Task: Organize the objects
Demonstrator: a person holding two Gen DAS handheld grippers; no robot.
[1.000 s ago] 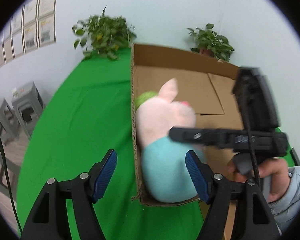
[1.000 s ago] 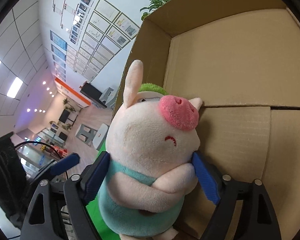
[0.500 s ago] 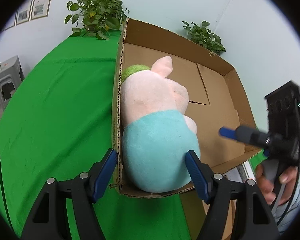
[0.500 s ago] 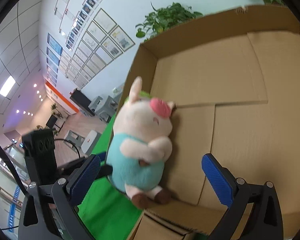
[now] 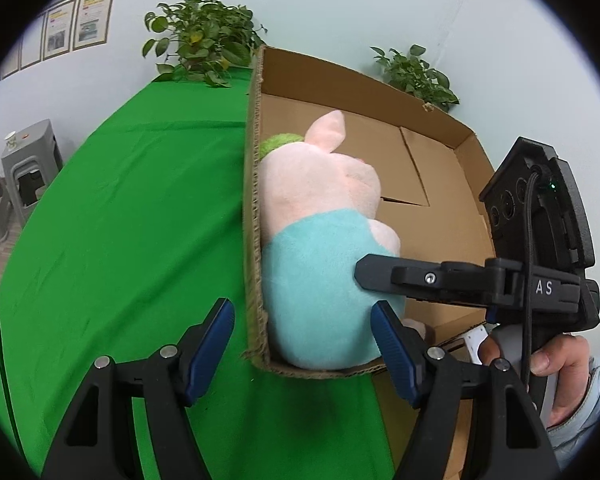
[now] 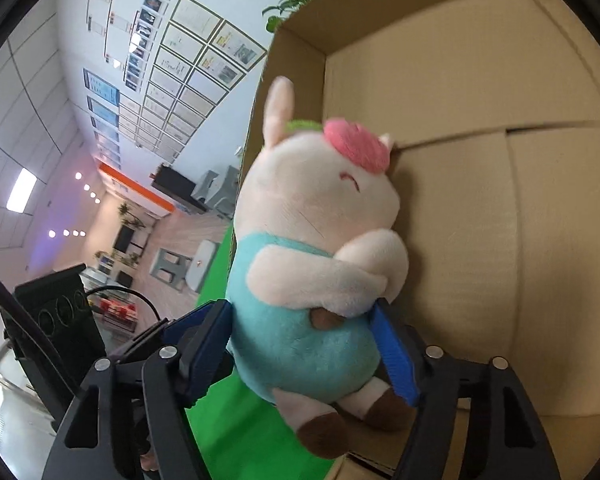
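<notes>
My right tool (image 6: 302, 340) grips the plush pig (image 6: 316, 248) at its teal belly, inside the cardboard box (image 5: 440, 216) against its left wall. My left tool (image 5: 302, 344) is open, empty. The pig seems soft and light; I judge the squashy belly the best place to hold.

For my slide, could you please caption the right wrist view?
Right hand-held gripper clasps a plush pig inside a cardboard box.

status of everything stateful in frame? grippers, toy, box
plush pig: inside the box, against its left wall, gripped at the belly.
cardboard box: open-topped, on the green cloth; only the pig visible inside.
right gripper: jaws shut on the pig's teal body.
left gripper: jaws open, holding nothing, straddling the box's near left corner.
</notes>
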